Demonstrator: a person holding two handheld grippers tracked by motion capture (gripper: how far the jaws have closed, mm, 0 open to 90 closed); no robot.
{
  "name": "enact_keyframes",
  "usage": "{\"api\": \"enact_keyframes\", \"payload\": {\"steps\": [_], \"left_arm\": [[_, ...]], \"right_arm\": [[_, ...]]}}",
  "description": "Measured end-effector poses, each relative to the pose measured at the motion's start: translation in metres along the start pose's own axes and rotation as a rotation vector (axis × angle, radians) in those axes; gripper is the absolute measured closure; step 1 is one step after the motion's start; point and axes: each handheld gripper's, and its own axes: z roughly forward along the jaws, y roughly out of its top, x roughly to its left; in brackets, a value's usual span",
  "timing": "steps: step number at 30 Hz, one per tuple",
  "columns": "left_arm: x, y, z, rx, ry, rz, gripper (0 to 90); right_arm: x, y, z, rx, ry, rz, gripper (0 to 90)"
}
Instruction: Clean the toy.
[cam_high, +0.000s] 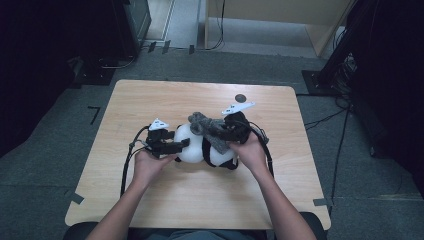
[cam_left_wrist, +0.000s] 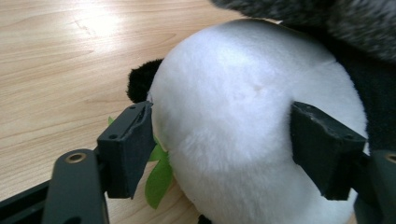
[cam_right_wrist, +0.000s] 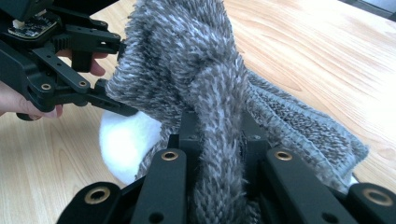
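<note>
Our right gripper (cam_right_wrist: 217, 140) clenches the grey scarf (cam_right_wrist: 205, 84), which drapes over the plush panda (cam_left_wrist: 247, 130). Our left gripper (cam_left_wrist: 219, 149) straddles its white body, jaws released; green leaf (cam_left_wrist: 159, 179) just beside the left jaw.

Black left gripper (cam_high: 175, 145), black right gripper (cam_high: 227, 132), brass-ringed screws, apparently white top plates, trailing black cables

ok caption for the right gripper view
Right gripper pinching a grey knit scarf over a plush panda.
</note>
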Motion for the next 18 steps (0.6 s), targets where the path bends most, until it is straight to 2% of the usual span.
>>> {"api": "enact_keyframes", "payload": {"steps": [5,11,18], "left_arm": [[-0.002,-0.002,-0.001,-0.022,0.013,0.030,24.5],[0.000,-0.002,0.000,-0.020,0.004,0.007,21.6],[0.000,-0.002,0.000,-0.018,0.005,0.001,21.7]], "right_arm": [[-0.005,-0.007,-0.012,-0.023,-0.015,0.014,77.3],[-0.014,-0.018,-0.028,-0.045,-0.033,0.042,76.8],[-0.027,-0.031,-0.045,-0.054,-0.065,0.073,76.2]]}}
